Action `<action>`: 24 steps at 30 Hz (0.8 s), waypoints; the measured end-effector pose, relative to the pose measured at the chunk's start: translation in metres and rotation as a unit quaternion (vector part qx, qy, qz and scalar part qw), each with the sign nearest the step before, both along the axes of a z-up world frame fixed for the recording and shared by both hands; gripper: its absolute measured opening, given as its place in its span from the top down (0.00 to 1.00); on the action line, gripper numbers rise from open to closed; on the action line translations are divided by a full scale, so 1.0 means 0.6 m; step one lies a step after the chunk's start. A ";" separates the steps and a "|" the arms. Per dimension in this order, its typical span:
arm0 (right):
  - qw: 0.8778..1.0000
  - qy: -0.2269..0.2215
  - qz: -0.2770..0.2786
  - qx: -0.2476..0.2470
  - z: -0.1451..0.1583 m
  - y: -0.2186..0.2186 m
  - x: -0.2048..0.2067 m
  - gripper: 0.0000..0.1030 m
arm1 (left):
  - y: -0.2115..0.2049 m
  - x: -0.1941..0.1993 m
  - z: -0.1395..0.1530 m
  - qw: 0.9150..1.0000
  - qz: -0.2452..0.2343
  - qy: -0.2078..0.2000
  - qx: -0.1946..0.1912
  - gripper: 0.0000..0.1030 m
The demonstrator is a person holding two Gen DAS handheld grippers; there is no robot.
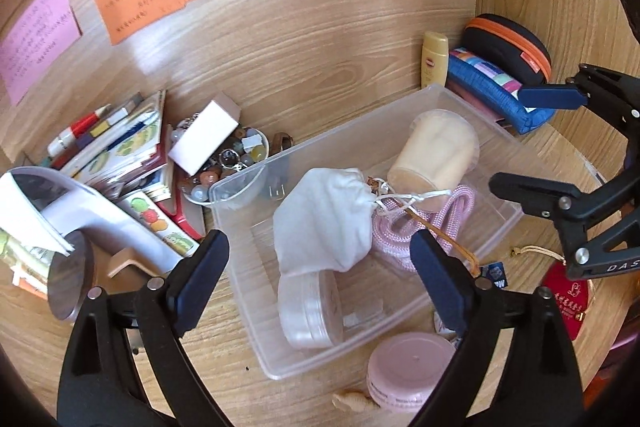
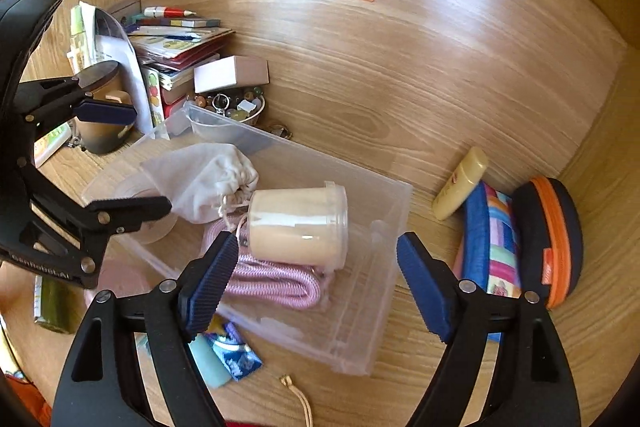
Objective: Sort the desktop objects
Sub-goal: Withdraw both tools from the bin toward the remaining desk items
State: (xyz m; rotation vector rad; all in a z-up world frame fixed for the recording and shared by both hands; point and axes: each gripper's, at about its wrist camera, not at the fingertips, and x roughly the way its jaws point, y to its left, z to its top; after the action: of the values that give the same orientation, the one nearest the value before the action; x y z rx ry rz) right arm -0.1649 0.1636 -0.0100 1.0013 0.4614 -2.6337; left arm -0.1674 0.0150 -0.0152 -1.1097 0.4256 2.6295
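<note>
Pink jar (image 1: 408,371) sits nearest on the desk, just outside the clear bin (image 1: 240,267). Left gripper (image 1: 320,279) and right gripper (image 2: 312,287) both hover w/ jaws spread, holding nothing. Best next: center jaws on the jar, squeeze gently. Bin already holds white pouch (image 1: 324,219), beige cup (image 2: 296,227), pink cord (image 2: 272,279).

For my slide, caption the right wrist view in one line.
Open right gripper hovers over a clear plastic bin holding a cream cup, white pouch and pink cord.
</note>
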 end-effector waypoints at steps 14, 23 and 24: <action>1.000 0.025 -0.004 -0.009 0.018 0.027 0.088 0.22 | -0.027 0.094 0.034 0.999 0.026 0.038 0.004 0.07; 0.999 0.027 -0.016 -0.023 0.008 0.049 0.140 0.18 | -0.062 0.160 0.032 0.997 0.048 0.049 0.023 0.04; 0.999 0.024 -0.018 -0.025 0.003 0.051 0.147 0.18 | -0.065 0.165 0.029 0.997 0.049 0.048 0.026 0.04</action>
State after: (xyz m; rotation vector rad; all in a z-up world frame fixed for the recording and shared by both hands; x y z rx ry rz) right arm -0.0769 0.1943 -0.0083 0.9409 0.3893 -2.6924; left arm -0.0683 -0.0242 0.0024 -1.0168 0.3281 2.7718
